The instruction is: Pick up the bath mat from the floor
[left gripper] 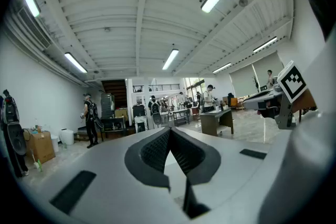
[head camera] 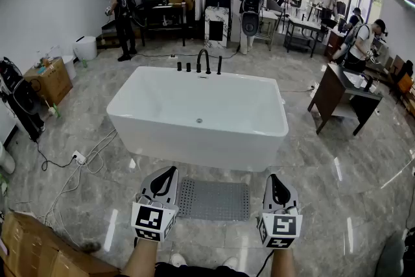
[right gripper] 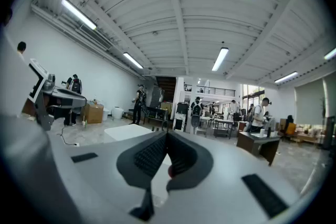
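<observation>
A grey perforated bath mat [head camera: 214, 199] lies flat on the marble floor in front of the white bathtub [head camera: 198, 116]. My left gripper [head camera: 170, 172] hovers over the mat's left end, shut with nothing in it. At the mat's right end my right gripper [head camera: 272, 178] is also shut and empty. Both point level toward the tub. In the left gripper view the left gripper [left gripper: 169, 130] has its jaws closed tip to tip. The right gripper [right gripper: 167, 135] shows the same in the right gripper view. The mat appears in neither gripper view.
A black faucet set [head camera: 203, 62] stands behind the tub. White cables and a power strip [head camera: 79, 157] trail on the floor at left, with cardboard boxes [head camera: 39, 253] at the near left. A dark wooden desk [head camera: 342, 97] stands right. Several people work at the back.
</observation>
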Motion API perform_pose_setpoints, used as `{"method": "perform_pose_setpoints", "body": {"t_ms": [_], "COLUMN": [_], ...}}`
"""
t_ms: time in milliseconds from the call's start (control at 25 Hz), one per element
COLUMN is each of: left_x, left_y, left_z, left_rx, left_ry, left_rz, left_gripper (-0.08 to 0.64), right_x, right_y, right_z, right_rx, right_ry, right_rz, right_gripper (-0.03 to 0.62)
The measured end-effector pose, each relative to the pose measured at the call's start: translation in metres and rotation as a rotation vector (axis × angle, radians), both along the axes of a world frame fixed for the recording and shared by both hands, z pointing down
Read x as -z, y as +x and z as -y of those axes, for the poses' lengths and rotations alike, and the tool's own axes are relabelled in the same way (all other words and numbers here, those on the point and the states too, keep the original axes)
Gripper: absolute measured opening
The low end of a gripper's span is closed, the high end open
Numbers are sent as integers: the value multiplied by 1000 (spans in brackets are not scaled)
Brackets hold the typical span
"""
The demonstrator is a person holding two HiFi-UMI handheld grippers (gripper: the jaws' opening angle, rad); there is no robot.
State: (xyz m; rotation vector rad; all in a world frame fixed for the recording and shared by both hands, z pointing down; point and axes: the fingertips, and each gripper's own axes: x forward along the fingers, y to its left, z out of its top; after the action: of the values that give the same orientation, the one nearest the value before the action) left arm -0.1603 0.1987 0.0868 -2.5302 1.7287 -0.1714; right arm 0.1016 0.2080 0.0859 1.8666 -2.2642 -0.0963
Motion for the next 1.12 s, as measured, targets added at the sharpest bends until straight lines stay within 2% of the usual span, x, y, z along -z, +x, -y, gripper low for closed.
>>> {"method": "perform_pose_setpoints", "body": {"t_ms": [640,800,1120], "left_x": [-2,-6,-28], "left_y": [-11,-21,-59], "left_z": [8,10,20], "left_rx": [10,6,-40], "left_ry": [-2,-10,-36], "left_rz": [7,-4,-23], "left_gripper": [9,9,9], "right_x": [-1,-2,-14], "right_y": [-4,-14,-51], "right_z": [8,8,7], "right_rx": [11,14,-41], "right_ry": [7,7,-10], "right_rz": [-29,-31,-53], "right_gripper": [21,21,21]}}
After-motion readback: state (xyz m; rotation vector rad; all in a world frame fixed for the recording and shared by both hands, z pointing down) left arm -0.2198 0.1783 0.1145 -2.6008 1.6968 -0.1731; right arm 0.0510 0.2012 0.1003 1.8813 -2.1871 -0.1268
